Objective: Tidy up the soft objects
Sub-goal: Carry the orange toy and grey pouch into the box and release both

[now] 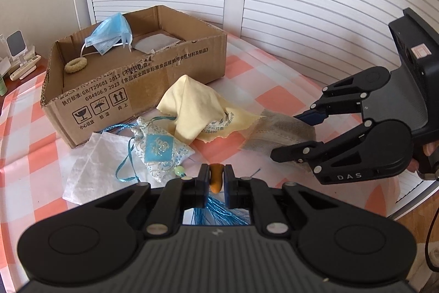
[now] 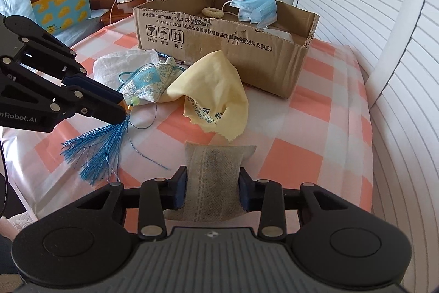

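Grey sachet (image 2: 212, 180) pinched between right gripper (image 2: 211, 190) fingers, above checked cloth.

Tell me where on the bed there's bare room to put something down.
The checked sheet lies bare between the yellow cloth and the louvered doors. It's crowded in front of the cardboard box: white bag, blue sachet, tassel.

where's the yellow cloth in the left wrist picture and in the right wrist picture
Left wrist: the yellow cloth lies at centre, just in front of the cardboard box, right of the blue sachet.
Right wrist: the yellow cloth lies at centre, in front of the cardboard box, right of the blue sachet.
Shared landmark: the cardboard box.
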`<state>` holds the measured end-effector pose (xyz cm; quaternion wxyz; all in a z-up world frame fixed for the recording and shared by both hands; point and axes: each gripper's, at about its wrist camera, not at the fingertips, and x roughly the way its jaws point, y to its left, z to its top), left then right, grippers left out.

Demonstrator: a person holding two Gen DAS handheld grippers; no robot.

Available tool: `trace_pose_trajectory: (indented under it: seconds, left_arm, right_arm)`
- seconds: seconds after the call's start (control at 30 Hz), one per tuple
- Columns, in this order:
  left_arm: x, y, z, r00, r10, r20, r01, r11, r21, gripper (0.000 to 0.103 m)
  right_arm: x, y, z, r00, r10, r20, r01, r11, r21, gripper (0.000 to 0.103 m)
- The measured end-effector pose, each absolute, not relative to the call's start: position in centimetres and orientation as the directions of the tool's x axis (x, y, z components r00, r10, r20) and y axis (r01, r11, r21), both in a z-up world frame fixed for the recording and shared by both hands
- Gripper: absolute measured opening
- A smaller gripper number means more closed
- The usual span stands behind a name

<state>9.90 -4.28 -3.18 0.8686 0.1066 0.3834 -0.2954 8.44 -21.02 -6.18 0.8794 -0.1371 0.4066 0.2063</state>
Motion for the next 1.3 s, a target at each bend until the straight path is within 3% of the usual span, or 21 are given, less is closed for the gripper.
trace_pose_trajectory:
  seconds: [0.07,0.27,0.33,0.5,0.6,1.0,1.3]
  left_arm:
    - [9.8,-4.3,-3.2,0.529,-0.433,-0.73,0.597,0.801,-0.042,0.008]
    - [9.9,-4.3,-3.2,0.521,-0.434,-0.735,0.601,0.798,-0.045,0.008]
    - [10.0,-4.3,-3.3,0.518,-0.435,-0.736,0.602,0.797,-0.047,0.008]
    - [9.9,-4.3,-3.2,0.509,-0.441,-0.739,0.611,0.79,-0.051,0.008]
    - [9.9,-4.2,-3.1,0.504,-0.445,-0.741,0.619,0.784,-0.05,0.008]
    - [10.0,-3.0,-0.2,0.516,-0.452,-0.727,0.64,0.768,-0.024,0.008]
    - [14.0,-2.7,3.2,0.618,-0.42,-0.665,0.603,0.796,0.058,0.008]
  right_arm:
    - [8.6,-21.0,-6.5,0.583,0.252,-0.772,-0.471,0.88,-0.069,0.053]
    - [8.8,-20.5,-6.9,0.595,0.253,-0.763,-0.478,0.875,-0.083,0.055]
    - [8.8,-20.3,-6.9,0.598,0.246,-0.763,-0.475,0.876,-0.09,0.054]
    - [8.6,-19.9,-6.4,0.607,0.219,-0.764,-0.46,0.881,-0.113,0.041]
    - [8.4,-20.2,-5.8,0.609,0.224,-0.761,-0.451,0.887,-0.1,0.039]
    - [7.3,-21.1,-1.0,0.66,0.259,-0.705,-0.44,0.894,-0.083,0.039]
    - [9.0,-21.1,2.0,0.714,0.275,-0.644,-0.43,0.898,-0.093,0.039]
